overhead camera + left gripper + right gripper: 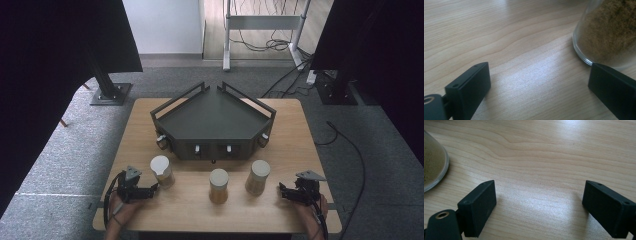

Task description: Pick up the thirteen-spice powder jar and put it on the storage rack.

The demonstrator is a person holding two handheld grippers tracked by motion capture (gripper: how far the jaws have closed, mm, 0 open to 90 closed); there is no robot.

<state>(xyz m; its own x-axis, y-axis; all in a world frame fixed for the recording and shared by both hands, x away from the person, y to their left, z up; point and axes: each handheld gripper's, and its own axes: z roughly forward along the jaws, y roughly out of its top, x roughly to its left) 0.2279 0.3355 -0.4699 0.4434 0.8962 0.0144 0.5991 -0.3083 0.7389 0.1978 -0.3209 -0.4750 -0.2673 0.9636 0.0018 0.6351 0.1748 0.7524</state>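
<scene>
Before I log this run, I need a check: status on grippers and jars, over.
Left gripper open, beside left jar. Right gripper open, empty, near right jar. Middle jar untouched. Nothing in the way.

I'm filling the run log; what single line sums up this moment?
left gripper: open, beside left jar | right gripper: open, empty | three jars upright on table | rack untouched

I see black jaws on my left gripper [154, 188] – beside it a clear jar [162, 171], brown powder, cream lid – pale wood-grain table [285, 145].
</scene>
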